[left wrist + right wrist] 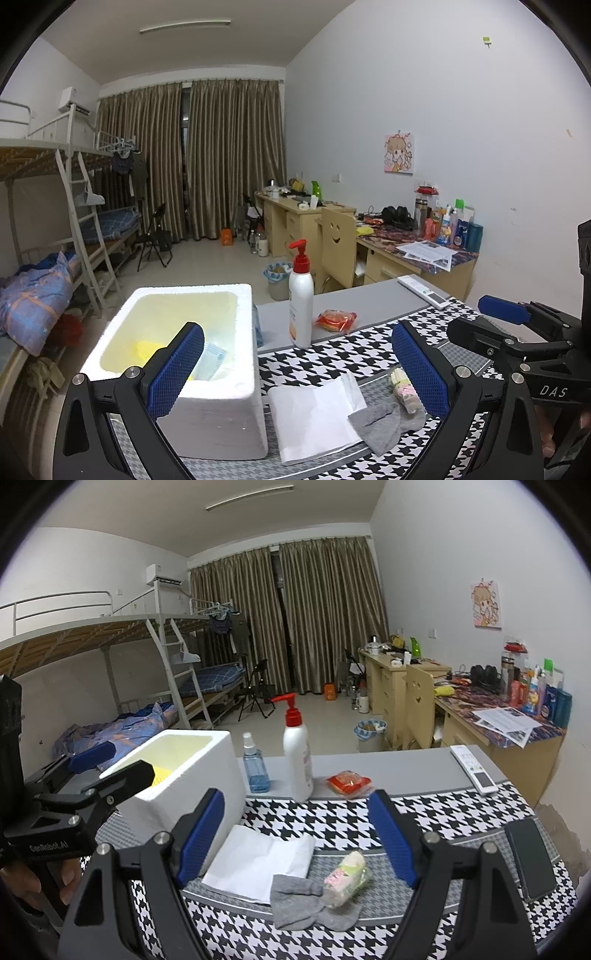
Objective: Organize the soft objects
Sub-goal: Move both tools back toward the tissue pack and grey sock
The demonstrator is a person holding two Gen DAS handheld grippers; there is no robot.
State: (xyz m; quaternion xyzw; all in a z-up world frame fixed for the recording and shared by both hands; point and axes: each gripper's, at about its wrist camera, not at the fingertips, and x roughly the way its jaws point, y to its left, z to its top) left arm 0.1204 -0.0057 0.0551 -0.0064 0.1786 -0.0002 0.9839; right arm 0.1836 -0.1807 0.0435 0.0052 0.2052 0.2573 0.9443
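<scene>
A white foam box (207, 417) stands at the left of the houndstooth mat, with a yellow item (147, 349) and a pale blue packet (212, 356) inside. Beside it lie a white folded sheet (314, 410), a grey sock (384, 424) and a floral roll in clear wrap (404, 391). My left gripper (299, 369) hovers open over the box's near corner and the sheet, holding nothing. In the right wrist view, my right gripper (297, 838) is open above the sheet (258, 860), the sock (306, 904) and the roll (349, 873). The box (192, 786) is at its left.
Behind the mat stand a red-pump lotion bottle (297, 753) and a blue spray bottle (255, 764). A red snack packet (349, 782), a white remote (472, 770) and a black phone (530, 856) lie nearby. The table edge drops off behind them. Bunk beds and desks line the room.
</scene>
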